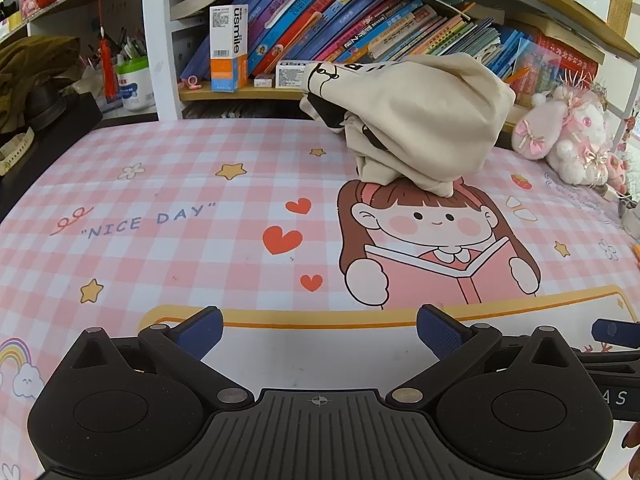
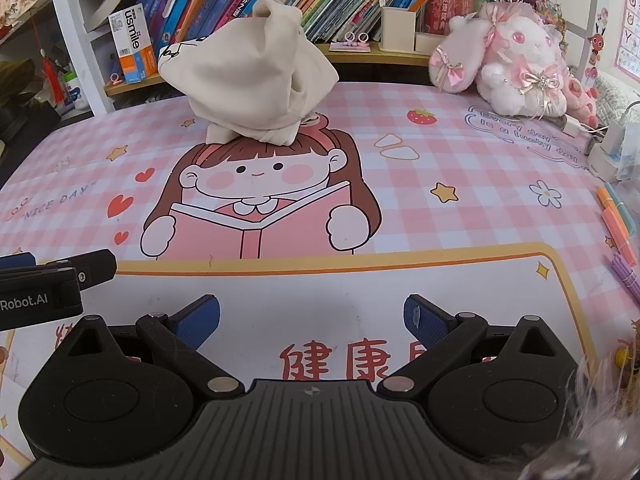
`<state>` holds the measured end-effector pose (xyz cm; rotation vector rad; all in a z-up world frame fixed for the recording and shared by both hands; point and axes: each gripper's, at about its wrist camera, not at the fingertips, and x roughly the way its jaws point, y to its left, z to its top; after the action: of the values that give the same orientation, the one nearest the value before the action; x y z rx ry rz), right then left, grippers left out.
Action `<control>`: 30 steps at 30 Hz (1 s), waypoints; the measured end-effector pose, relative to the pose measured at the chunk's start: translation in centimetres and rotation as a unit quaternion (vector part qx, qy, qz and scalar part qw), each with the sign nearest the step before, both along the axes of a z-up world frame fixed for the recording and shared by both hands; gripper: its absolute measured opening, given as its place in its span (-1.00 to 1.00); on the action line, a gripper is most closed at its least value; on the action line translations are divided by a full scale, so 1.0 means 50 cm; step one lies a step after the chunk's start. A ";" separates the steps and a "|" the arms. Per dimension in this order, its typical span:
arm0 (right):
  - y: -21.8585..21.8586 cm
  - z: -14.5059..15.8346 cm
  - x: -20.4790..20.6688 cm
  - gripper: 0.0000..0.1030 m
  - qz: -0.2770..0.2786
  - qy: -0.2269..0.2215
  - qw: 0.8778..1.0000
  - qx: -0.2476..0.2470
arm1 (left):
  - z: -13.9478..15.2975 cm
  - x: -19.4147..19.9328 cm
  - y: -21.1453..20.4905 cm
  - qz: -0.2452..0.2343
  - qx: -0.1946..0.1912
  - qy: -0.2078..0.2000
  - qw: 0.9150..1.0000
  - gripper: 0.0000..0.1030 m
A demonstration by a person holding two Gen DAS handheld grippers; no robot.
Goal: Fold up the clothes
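A cream garment (image 1: 420, 128) with black print stands bunched in a tall heap toward the far side of the pink checked mat (image 1: 180, 184), resting over the cartoon girl's hair. In the right wrist view the same garment (image 2: 248, 76) sits left of centre. My left gripper (image 1: 320, 330) is open near the front edge, well short of the heap, with nothing between its blue pads (image 1: 202, 330). The right gripper (image 2: 312, 322) is open and empty too, beside the left one. The left gripper's side (image 2: 52, 280) shows at the left edge of the right wrist view.
A bookshelf (image 1: 360, 28) full of books runs behind the mat, with a white usmile box (image 1: 229, 48). A pink plush rabbit (image 2: 508, 60) sits at the far right. Coloured pens (image 2: 618, 220) and a charger (image 2: 612, 148) lie along the right edge.
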<state>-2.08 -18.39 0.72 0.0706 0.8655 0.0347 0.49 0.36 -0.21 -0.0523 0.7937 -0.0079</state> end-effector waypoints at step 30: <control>0.002 -0.004 0.005 0.93 0.003 0.006 1.000 0.002 | -0.002 0.003 0.003 0.005 0.002 0.008 1.000 1.00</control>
<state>-1.82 -18.28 0.53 0.0720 0.8767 0.0418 0.66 0.52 -0.30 -0.0536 0.8096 0.0041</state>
